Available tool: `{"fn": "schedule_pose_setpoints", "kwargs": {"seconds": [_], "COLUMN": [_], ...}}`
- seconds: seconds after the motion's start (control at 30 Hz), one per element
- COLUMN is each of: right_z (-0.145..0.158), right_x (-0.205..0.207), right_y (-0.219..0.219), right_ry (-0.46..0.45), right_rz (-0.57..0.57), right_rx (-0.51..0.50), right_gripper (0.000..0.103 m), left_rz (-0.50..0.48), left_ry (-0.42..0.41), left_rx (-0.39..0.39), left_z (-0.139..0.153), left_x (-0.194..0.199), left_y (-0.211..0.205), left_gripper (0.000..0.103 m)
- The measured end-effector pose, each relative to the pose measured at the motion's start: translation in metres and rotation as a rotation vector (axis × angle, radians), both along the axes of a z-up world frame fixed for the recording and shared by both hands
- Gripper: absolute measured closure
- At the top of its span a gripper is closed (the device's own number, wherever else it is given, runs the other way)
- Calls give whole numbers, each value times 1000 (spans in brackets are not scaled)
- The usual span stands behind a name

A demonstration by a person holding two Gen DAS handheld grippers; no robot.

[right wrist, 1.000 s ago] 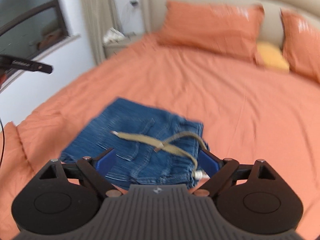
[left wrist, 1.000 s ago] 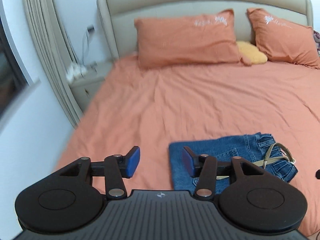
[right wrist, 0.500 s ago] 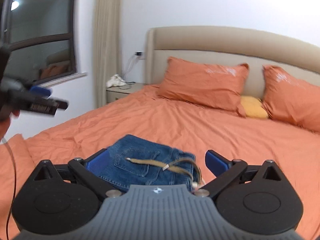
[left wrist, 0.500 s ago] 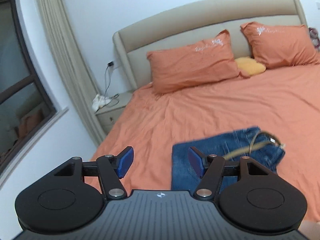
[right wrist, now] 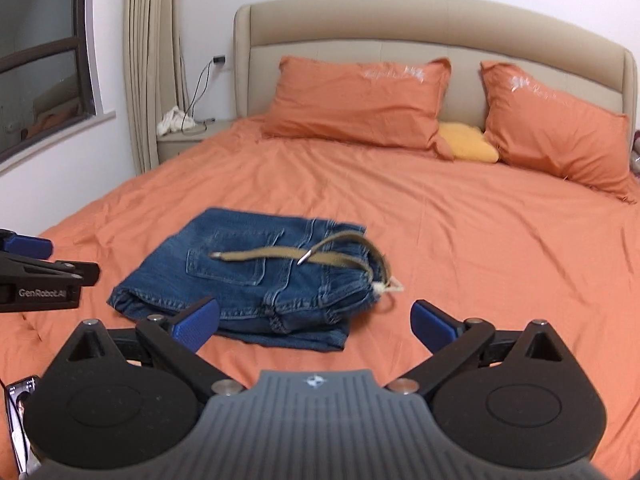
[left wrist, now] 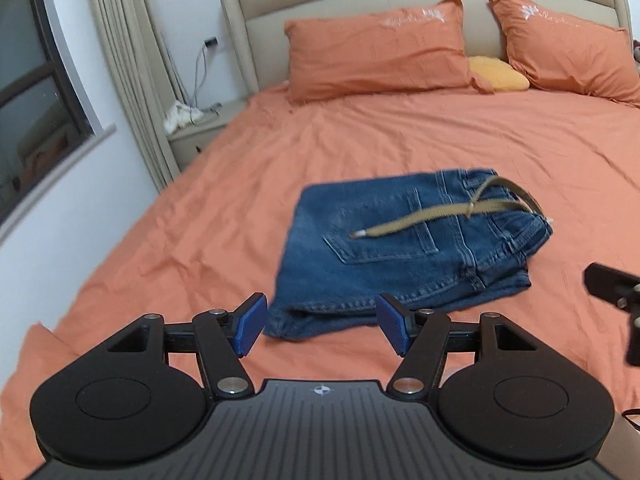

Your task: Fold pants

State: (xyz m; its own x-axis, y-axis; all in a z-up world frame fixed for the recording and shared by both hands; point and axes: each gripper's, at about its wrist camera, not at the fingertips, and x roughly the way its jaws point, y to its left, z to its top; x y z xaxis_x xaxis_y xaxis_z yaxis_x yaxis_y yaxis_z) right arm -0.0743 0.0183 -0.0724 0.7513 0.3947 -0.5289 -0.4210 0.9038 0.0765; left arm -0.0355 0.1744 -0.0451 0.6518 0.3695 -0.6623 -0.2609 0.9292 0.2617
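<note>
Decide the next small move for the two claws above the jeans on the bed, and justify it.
Probably nothing beyond tucking the loose tan belt flat: the jeans already lie in a compact fold on the orange bedsheet, and both the left claw and right claw are open and empty.

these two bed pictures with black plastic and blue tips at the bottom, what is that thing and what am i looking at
No robot here: a person carries a hand-held gripper in each hand, each with a camera looking along its fingers. One picture is from the left hand-held gripper, the other from the right hand-held gripper. The blue tips are finger pads. Both grippers are open and hold nothing; their jaws have just been opening. On the orange bed lie folded jeans with a tan belt across them.
</note>
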Motion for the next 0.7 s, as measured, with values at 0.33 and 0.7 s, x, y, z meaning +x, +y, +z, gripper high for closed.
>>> {"fn": "schedule_pose_setpoints", "kwargs": {"seconds": [0.33,0.7], "right_z": [-20,-17], "right_x": [15,12], "right_y": [15,13], "right_ry": [54,44], "right_rz": [12,14], "right_rx": [-15,-11], "right_gripper": [5,5], "left_rz": [21,25], "left_ry": [35,33], "left_rx": [-55,-77], "left_z": [-19,-17], "left_x": [3,4], "left_y": [1,3], "left_gripper": [29,29]}}
